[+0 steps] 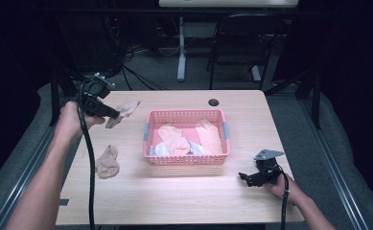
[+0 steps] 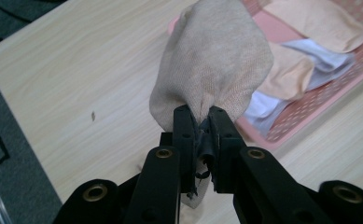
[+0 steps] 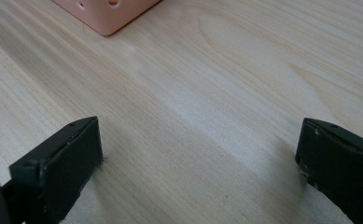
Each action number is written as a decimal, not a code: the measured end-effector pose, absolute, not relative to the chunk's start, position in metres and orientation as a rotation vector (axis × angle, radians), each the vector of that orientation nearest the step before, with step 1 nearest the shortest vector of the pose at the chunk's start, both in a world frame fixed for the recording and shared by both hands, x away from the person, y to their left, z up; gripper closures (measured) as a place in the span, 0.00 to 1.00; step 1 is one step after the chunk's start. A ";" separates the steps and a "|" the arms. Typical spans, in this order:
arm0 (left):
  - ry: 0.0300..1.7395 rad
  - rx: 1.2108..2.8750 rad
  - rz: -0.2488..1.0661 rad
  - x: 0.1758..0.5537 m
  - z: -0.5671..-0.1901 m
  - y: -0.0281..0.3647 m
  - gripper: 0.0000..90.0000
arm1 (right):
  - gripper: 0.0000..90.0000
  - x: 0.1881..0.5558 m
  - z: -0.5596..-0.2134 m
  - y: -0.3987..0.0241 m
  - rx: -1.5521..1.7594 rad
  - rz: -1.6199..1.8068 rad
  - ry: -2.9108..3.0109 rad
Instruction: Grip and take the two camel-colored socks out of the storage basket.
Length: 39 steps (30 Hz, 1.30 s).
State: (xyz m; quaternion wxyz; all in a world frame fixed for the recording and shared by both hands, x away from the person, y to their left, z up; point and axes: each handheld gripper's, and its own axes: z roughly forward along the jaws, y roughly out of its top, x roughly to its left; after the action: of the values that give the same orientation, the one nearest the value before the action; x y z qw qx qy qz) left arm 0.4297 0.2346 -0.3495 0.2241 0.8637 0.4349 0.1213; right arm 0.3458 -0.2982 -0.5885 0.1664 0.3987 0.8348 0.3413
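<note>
At the far left of the high view, the left gripper [image 1: 111, 113] is held above the light wood-grain table [image 1: 174, 191], its jaws clamped on a beige knitted sock [image 1: 124, 111] that hangs from them over the table's left rear part, well apart from the surface as far as the high view suggests. In the left gripper view the sock [image 2: 214, 65] is pinched by a small bunch of fabric at 1 end, the rest ballooning forward. Nearer the person, a 2nd crumpled beige sock [image 1: 108, 162] lies flat on the table, left of the basket.

In the middle sits a pink perforated plastic basket [image 1: 186, 159] holding several peach-coloured socks [image 1: 174, 138] over some white fabric [image 1: 161, 150].

At the right, the right gripper [image 1: 245, 177] rests low near the table's front edge, jaws spread wide with nothing between them; its own view has bare wood and a corner of the basket [image 3: 105, 16].

The likely aim is sorting socks into the basket. The grip is thin, so a quick swing could shake the sock loose short of the rim, or its trailing end could snag the basket wall.

How many socks lie in the basket is hard to count, and what the white fabric is cannot be told.
</note>
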 end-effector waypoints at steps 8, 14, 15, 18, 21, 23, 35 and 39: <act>1.327 2.380 0.300 0.428 -0.391 0.267 0.92 | 0.00 0.346 -0.589 -0.298 1.134 0.973 2.375; 1.404 2.415 0.262 0.429 -0.430 0.277 0.92 | 0.00 0.346 -0.589 -0.298 1.136 0.971 2.376; 1.418 2.421 0.256 0.429 -0.437 0.278 0.92 | 0.00 0.346 -0.589 -0.298 1.136 0.971 2.377; 1.460 2.398 0.219 0.429 -0.459 0.282 0.92 | 0.00 0.346 -0.589 -0.298 1.136 0.971 2.376; 1.498 2.392 0.201 0.429 -0.480 0.285 0.92 | 0.00 0.346 -0.589 -0.298 1.137 0.970 2.376; 1.510 2.379 0.175 0.429 -0.489 0.287 0.91 | 0.00 0.346 -0.589 -0.298 1.137 0.970 2.376; 1.563 2.306 0.221 0.411 -0.490 0.303 0.36 | 0.00 0.346 -0.589 -0.298 1.136 0.972 2.374; 1.565 2.271 0.232 0.402 -0.483 0.311 0.19 | 0.00 0.346 -0.589 -0.298 1.138 0.969 2.376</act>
State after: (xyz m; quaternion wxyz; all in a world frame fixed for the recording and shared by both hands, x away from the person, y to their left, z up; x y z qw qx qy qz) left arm 0.4024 0.3111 -0.4826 0.1858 0.8062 0.5556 0.0823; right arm 0.3457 -0.2981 -0.5885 0.1664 0.3999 0.8346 0.3405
